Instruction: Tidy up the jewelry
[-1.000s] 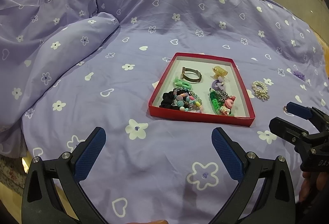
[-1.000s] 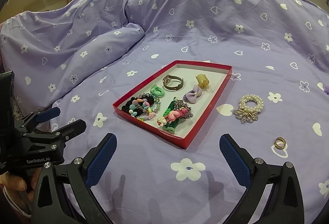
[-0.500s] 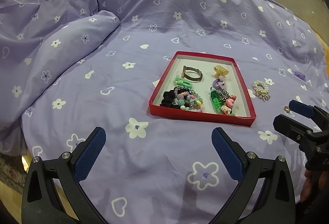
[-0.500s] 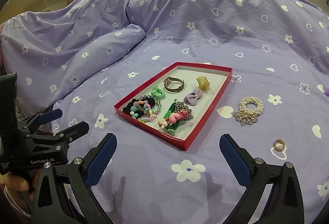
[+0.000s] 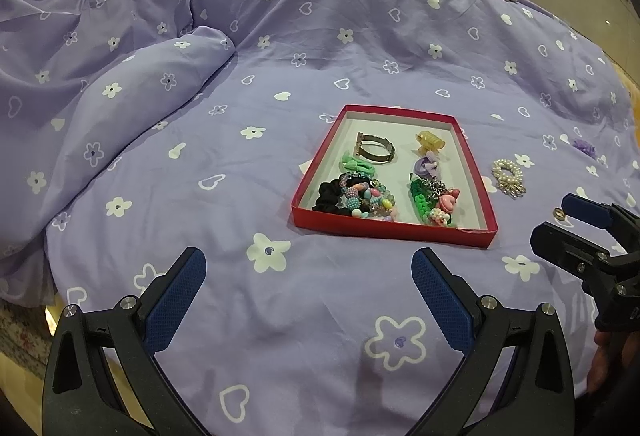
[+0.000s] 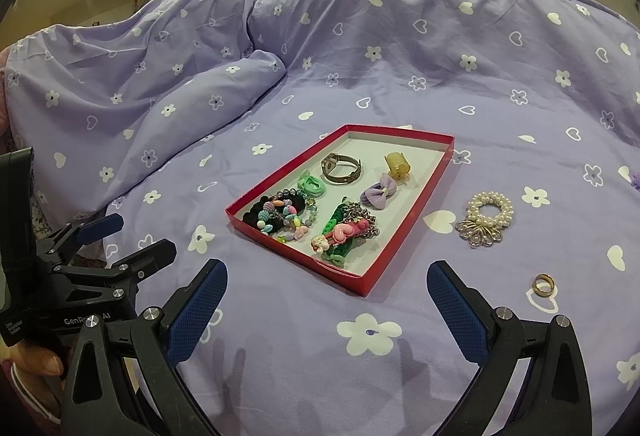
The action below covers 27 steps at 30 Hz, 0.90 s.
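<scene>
Since the earlier frames both tools had drawn back slightly from the red tray [image 6: 404,240]. The left tool [image 5: 308,284] and right tool [image 6: 326,296] hovered spread, empty. Pearl bracelet [image 6: 489,212] and gold ring [image 6: 544,284] lay on the bed [image 6: 400,56], right of the tray.

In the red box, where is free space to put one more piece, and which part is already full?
Inside the red box, bare floor shows along the right wall, beside the purple bow and the pink clip pile, and at the far end behind the watch. The near left corner is crowded with the beaded bracelets and black scrunchie.
</scene>
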Available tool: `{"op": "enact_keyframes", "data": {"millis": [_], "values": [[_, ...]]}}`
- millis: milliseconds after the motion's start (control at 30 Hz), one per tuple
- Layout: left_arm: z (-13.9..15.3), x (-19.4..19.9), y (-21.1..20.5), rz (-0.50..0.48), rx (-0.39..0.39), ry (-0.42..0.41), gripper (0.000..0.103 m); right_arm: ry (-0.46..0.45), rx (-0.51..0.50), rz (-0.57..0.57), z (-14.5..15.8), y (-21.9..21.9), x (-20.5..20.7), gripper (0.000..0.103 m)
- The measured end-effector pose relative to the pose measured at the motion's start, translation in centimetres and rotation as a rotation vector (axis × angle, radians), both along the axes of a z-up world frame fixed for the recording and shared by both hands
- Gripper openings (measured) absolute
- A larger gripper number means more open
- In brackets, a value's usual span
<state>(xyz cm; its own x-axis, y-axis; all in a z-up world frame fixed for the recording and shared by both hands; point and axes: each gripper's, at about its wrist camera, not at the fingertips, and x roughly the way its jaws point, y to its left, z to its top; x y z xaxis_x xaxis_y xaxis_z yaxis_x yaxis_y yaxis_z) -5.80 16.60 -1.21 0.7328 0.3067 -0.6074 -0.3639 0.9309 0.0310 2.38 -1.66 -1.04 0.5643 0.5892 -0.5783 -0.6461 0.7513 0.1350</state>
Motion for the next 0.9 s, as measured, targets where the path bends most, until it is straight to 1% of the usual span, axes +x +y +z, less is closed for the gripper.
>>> {"op": "enact_keyframes", "data": {"millis": [567,900], "values": [[-0.18,0.18,0.01,0.006,0.009,-0.001,0.103,0.000,-0.006,0.008,-0.01,0.17,0.09,0.101],[-0.54,0.84,0.18,0.005,-0.003,0.024,0.103,0.013,-0.012,0.004,-0.16,0.13,0.62,0.101]]}}
